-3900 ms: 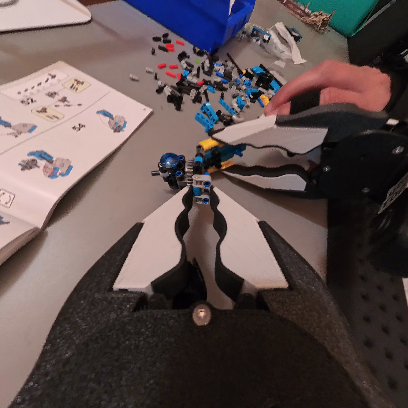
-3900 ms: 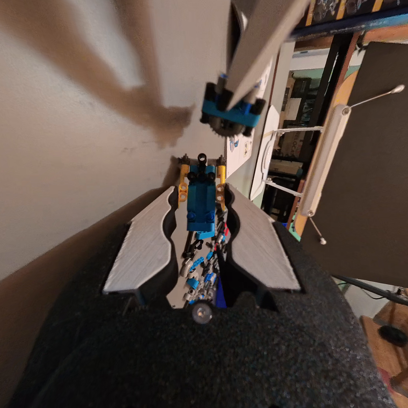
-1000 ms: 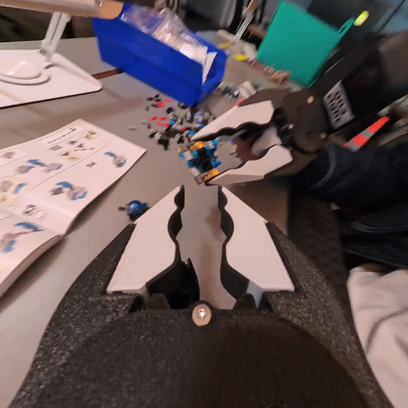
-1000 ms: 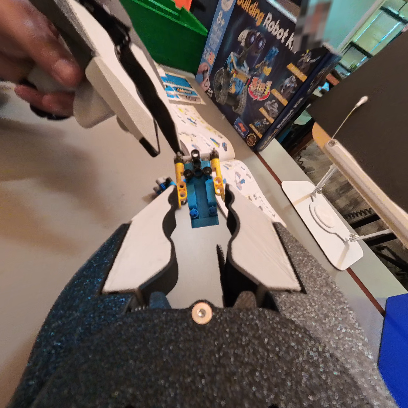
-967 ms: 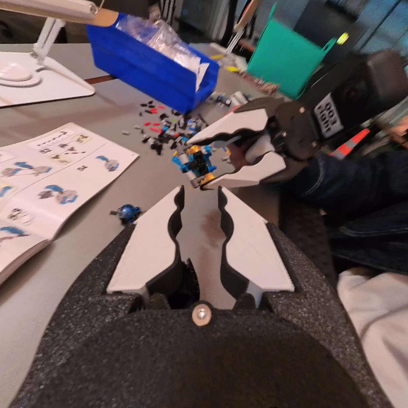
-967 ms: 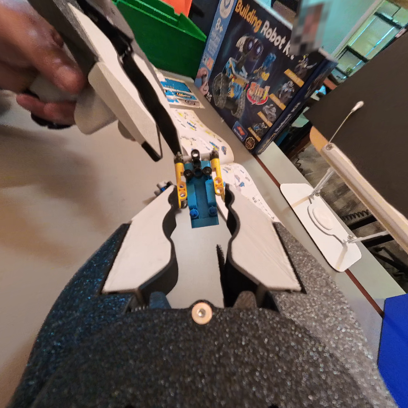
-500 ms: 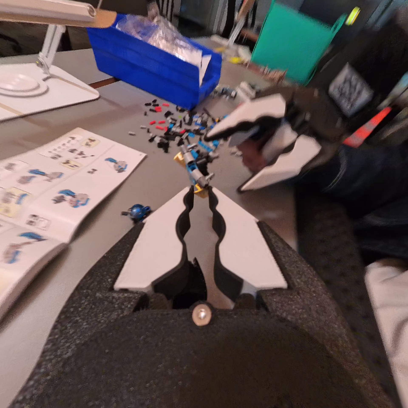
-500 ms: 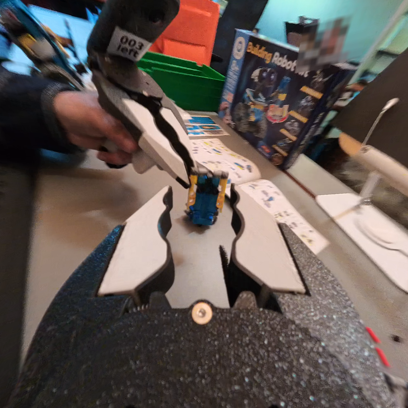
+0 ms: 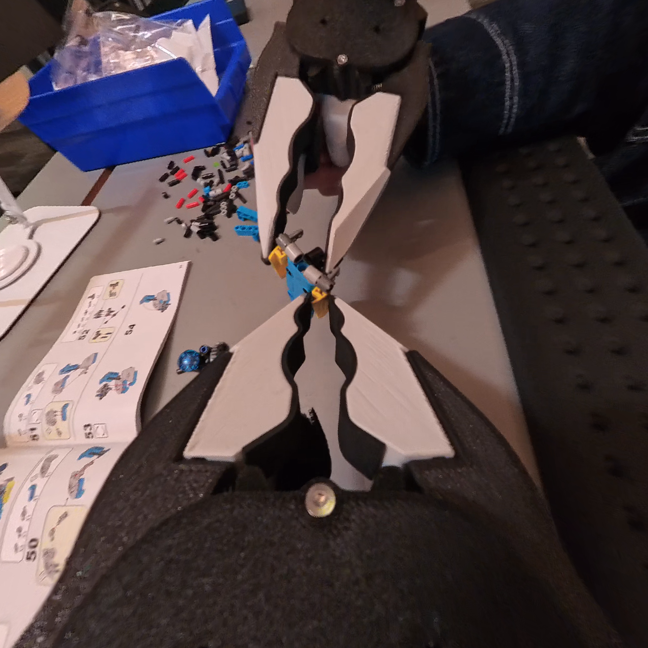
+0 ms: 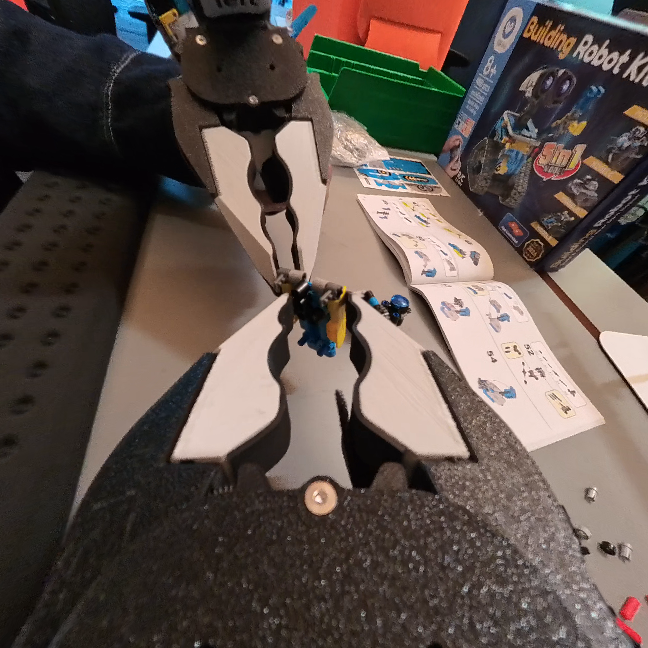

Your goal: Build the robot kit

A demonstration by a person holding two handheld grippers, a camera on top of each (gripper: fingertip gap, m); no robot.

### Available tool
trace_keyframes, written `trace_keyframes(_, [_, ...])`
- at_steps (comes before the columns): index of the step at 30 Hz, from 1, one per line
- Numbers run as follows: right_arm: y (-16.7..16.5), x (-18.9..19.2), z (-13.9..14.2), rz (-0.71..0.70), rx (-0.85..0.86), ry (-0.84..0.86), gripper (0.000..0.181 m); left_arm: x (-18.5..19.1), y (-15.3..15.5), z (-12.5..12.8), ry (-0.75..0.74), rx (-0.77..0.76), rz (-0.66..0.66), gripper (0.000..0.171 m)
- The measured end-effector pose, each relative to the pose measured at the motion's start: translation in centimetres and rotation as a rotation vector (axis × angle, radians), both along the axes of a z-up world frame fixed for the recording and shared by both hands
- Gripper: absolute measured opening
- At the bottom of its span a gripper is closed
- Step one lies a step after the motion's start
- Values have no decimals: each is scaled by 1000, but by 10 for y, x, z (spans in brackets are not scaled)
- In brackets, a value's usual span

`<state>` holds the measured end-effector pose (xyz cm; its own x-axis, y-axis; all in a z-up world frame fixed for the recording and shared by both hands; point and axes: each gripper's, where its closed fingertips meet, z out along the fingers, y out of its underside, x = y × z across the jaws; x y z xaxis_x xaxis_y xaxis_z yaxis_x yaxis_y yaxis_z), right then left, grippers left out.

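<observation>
- Inspecting the held item: a small toy brick model in blue, yellow, black and grey hangs above the table, between two grippers that meet tip to tip.
- Left gripper: jaws nearly together, pinching a yellow and grey end of the model.
- Right gripper: jaws partly apart and straddling the blue and yellow body. The pads sit at or just beside its sides; whether they press cannot be told.
- Handling, as judged: light, hard plastic, stiff in each piece but weak at the push-fit joints. Thin pins and yellow beams stick out and could pop off or twist under a sideways load. The smooth plastic may slip or swivel in a narrow pinch.
- Best hold, as judged: across the broad blue body on flat opposing faces, not on a projecting pin.
- Surface: smooth grey tabletop, hard and level. A dark dimpled mat runs along the person's edge.
- On the table: an open instruction booklet, a small blue-domed piece just beside it, and a scatter of loose pieces before a blue bin holding clear bags.
- Farther off: a white lamp base, green bins and a printed toy box.
- A dark sleeve shows behind the right gripper.
</observation>
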<state>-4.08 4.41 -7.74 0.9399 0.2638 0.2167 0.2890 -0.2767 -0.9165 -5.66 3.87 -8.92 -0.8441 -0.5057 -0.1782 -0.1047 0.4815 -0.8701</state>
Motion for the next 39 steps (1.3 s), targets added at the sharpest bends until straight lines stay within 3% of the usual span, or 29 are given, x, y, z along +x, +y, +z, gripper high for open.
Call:
trace_keyframes(5, [5,12,7,-142,36,-56,28,12,8,8,-3,-58,87,11])
trace_keyframes(10, [7,26,16,-252,91,-129,28,22,8,24,-114,-101,170,21])
trace_keyframes(13, [6,34,13,-293,79,-159,28,20,3,35,-165,-127,170,18])
trace_keyframes(17, [6,31,21,-288,121,-153,28,27,11,37,-229,-70,242,18])
trace_keyframes(27, [5,28,31,-278,168,-117,27,21,6,43,-338,-32,201,11])
trace_keyframes(32, [5,25,30,-267,168,-121,27,22,6,41,-301,-39,208,20])
trace_keyframes(39, [4,21,27,-222,152,-69,27,19,4,37,-334,4,168,11])
